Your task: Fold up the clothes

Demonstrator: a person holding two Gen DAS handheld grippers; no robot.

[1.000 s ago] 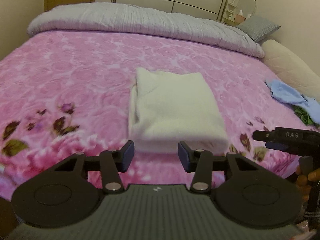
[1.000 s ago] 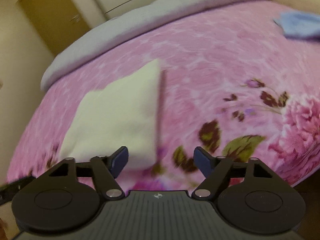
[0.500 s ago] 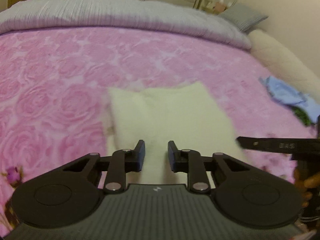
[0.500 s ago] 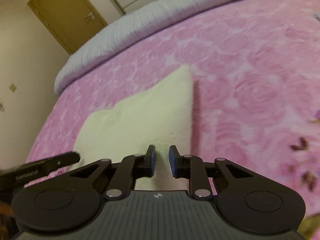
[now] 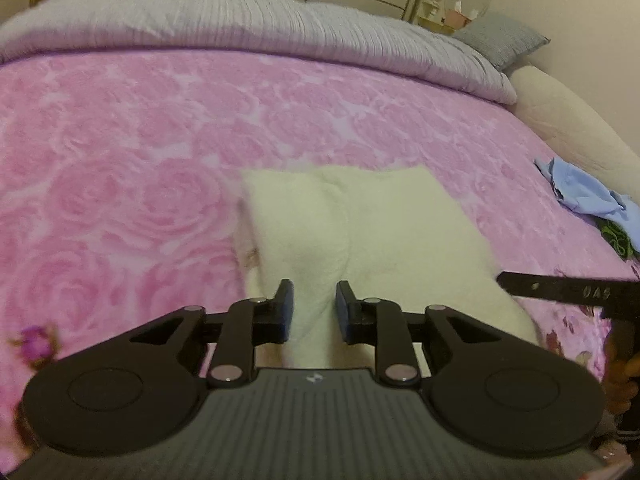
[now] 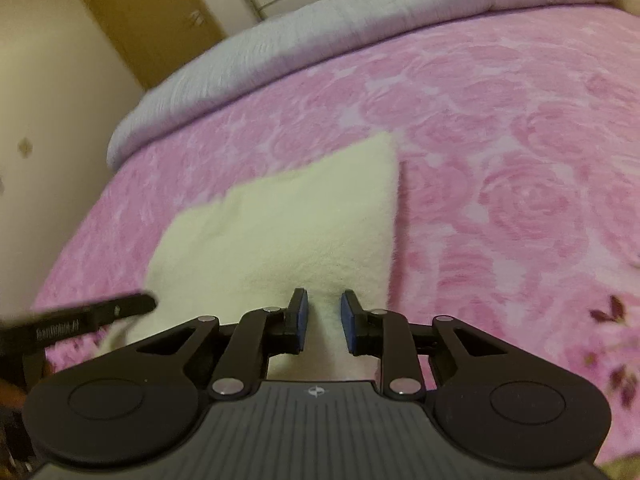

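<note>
Left gripper and right gripper: jaws narrowly apart over near edge of folded cream fleece garment; grip unclear.

Both grippers look the same: left gripper and right gripper are matte black with blue finger pads, silver pivot screws and a ribbed grey body carrying a small white logo. Round black discs sit at 8 and 4 o'clock, and the other unit's bar at 3 o'clock in the left view has "DAS"-ish lettering, bit blurry.

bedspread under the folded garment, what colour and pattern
Pink with a rose pattern; the bedspread shows best in the left wrist view.
</note>
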